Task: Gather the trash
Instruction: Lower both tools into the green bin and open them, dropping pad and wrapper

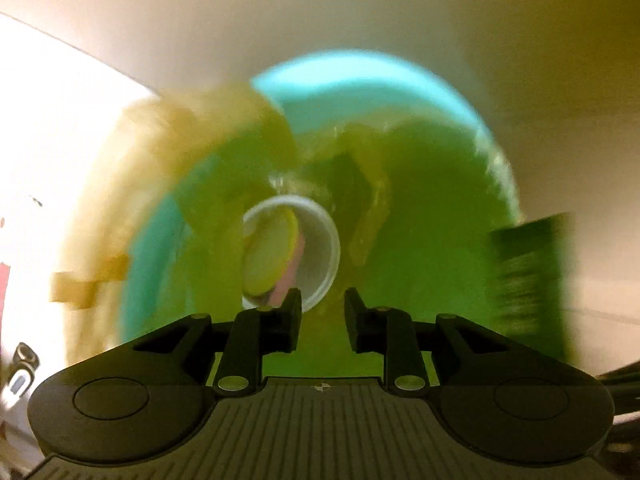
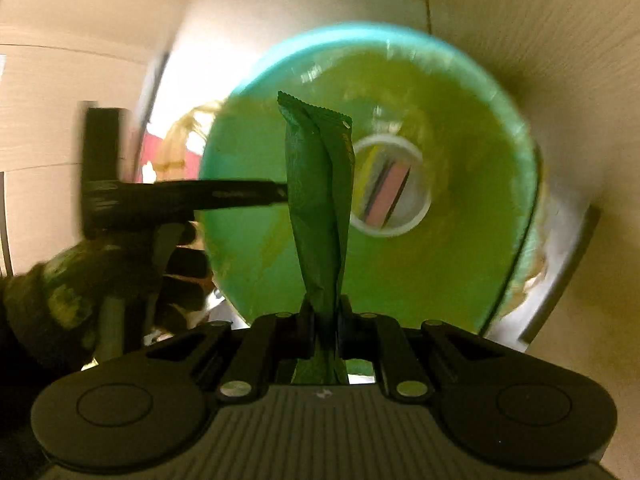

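One teal bin with a green liner holds one white cup. The right gripper has its jaws clamped on one green wrapper above the bin, screening the cup. The left gripper, jaws parted and empty, points at the cup.

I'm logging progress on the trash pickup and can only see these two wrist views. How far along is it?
Done: a white cup holding scraps already lies in the green-lined bin. In hand: the right claw is shut on a green wrapper held over the bin's mouth, not yet dropped. The left claw is open and empty above the cup. Left: releasing the wrapper; any trash outside the bin isn't visible here.
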`<move>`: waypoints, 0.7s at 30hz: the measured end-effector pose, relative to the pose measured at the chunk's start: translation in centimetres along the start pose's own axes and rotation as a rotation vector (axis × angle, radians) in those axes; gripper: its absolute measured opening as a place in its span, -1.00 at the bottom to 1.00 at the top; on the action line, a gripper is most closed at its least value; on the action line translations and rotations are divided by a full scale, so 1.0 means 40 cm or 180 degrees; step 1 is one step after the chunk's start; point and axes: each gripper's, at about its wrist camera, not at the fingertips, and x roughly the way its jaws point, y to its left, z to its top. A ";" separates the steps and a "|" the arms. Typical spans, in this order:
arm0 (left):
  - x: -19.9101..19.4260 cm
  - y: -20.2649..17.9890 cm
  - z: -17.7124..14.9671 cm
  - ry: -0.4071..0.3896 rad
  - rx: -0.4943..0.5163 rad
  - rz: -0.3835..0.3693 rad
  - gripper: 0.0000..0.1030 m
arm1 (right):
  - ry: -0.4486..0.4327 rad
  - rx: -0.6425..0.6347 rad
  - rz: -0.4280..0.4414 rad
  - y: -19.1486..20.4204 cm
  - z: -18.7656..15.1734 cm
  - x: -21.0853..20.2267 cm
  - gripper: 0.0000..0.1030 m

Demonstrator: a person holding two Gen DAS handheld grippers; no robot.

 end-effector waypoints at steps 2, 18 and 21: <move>-0.050 -0.006 -0.004 -0.0147 -0.0010 -0.0057 -0.49 | 0.0192 0.0088 0.0011 -0.009 0.024 0.044 -0.82; -0.321 0.075 -0.040 -0.0852 -0.0354 -0.0111 -0.49 | 0.0909 0.0641 0.0286 -0.058 0.179 0.311 -0.62; -0.333 0.087 -0.058 -0.0830 -0.0431 -0.0113 -0.49 | 0.0813 0.0560 0.0212 -0.052 0.198 0.304 -0.12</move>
